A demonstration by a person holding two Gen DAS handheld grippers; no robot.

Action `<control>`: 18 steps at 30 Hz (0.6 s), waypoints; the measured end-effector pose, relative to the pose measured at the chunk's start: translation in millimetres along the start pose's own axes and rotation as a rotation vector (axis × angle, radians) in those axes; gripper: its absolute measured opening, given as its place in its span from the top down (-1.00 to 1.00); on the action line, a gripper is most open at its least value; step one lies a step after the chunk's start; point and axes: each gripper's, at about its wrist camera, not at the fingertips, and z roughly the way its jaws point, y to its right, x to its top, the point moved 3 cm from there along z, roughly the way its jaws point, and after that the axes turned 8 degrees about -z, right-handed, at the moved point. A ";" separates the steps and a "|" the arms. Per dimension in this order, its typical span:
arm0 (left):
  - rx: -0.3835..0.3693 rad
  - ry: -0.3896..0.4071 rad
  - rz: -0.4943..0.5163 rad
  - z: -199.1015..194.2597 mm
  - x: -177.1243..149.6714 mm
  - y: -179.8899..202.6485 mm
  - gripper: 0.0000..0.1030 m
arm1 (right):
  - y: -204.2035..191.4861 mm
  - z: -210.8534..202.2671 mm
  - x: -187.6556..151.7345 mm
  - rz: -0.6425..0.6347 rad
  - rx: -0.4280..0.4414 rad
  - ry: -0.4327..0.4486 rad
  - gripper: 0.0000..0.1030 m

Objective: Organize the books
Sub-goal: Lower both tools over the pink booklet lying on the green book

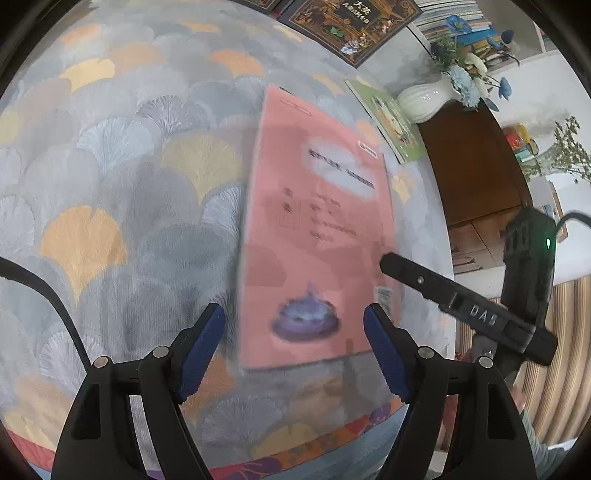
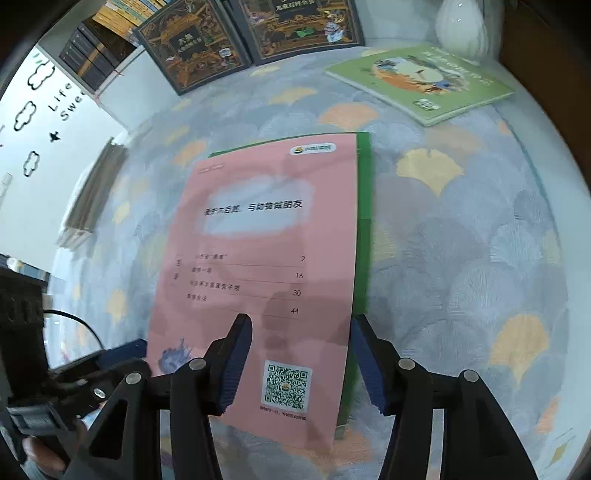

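Note:
A pink booklet [image 2: 258, 277] with a contents list and a QR code lies flat on a green book [image 2: 364, 177], on the ginkgo-patterned tablecloth [image 2: 461, 240]. My right gripper [image 2: 301, 323] hovers over the booklet's near right part. Its jaws stand apart, one finger over the pink cover and the other at its right edge, and neither pad presses on it. In the left wrist view the same pink booklet [image 1: 317, 229] is blurred. My left gripper [image 1: 293, 314] is open above its near end with nothing held. One black finger [image 1: 461, 299] of the right gripper reaches in from the right.
Two dark ornate books [image 2: 195, 44] [image 2: 303, 26] lie at the far edge. A light-green picture book [image 2: 421, 81] lies at the far right beside a white vase [image 2: 460, 26] of blue flowers. A stack of books [image 2: 92, 192] sits at the left. A wooden cabinet [image 1: 472, 166] stands beyond the table.

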 end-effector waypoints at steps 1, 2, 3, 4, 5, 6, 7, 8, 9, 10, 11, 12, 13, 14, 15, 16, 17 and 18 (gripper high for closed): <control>0.007 0.006 0.004 -1.6 -1.0 -0.5 -0.46 | -1.3 1.2 1.6 -0.002 0.013 -0.002 -0.06; 0.014 0.015 0.007 -3.6 -3.4 -1.5 -0.46 | -2.9 2.4 4.1 -0.008 0.012 -0.002 -0.06; 0.028 0.023 0.005 -5.0 -4.4 -3.7 -0.46 | -7.1 5.0 7.6 -0.023 0.012 -0.004 -0.07; 0.037 0.026 0.004 -7.4 -5.3 -6.9 -0.46 | -13.4 8.4 11.6 -0.043 0.014 -0.008 -0.07; 0.052 0.033 0.001 -11.1 -6.4 -11.8 -0.46 | -19.0 11.3 16.0 -0.062 0.014 -0.014 -0.07; 0.061 0.040 -0.002 -14.4 -7.2 -15.3 -0.46 | -25.7 13.3 18.4 -0.077 0.017 -0.021 -0.08; 0.066 0.047 -0.006 -18.1 -8.2 -19.6 -0.46 | -32.4 15.0 19.4 -0.092 0.026 -0.027 -0.08; 0.067 0.053 -0.018 -23.5 -9.9 -26.8 -0.46 | -37.7 17.1 20.4 -0.106 0.038 -0.031 -0.07; 0.064 0.056 -0.031 -27.5 -11.3 -32.9 -0.46 | -43.5 18.2 19.0 -0.123 0.058 -0.035 -0.07; 0.066 0.069 -0.054 -32.8 -11.8 -39.9 -0.46 | -45.2 18.6 17.2 -0.134 0.063 -0.033 -0.07; 0.076 0.087 -0.072 -37.5 -10.8 -45.5 -0.46 | -46.6 16.6 13.0 -0.139 0.053 -0.028 -0.07; 0.090 0.122 -0.096 -45.2 -9.8 -52.8 -0.46 | -47.2 16.0 10.7 -0.147 0.038 -0.019 -0.07; 0.097 0.151 -0.114 -51.1 -8.9 -57.7 -0.46 | -47.2 14.4 7.7 -0.152 0.019 -0.009 -0.07; 0.091 0.185 -0.145 -57.9 -7.6 -63.6 -0.45 | -47.3 13.1 4.8 -0.153 0.000 0.003 -0.08; 0.077 0.197 -0.166 -60.4 -7.0 -66.4 -0.44 | -48.6 13.7 3.3 -0.152 -0.008 0.018 -0.09; 0.066 0.203 -0.182 -61.0 -6.0 -67.8 -0.44 | -48.5 13.7 1.8 -0.150 -0.010 0.030 -0.16; 0.062 0.204 -0.190 -60.0 -5.4 -69.0 -0.44 | -50.8 14.4 0.6 -0.147 -0.016 0.043 -0.22; 0.069 0.199 -0.189 -56.8 -4.1 -68.1 -0.44 | -53.8 14.8 0.0 -0.147 -0.022 0.047 -0.23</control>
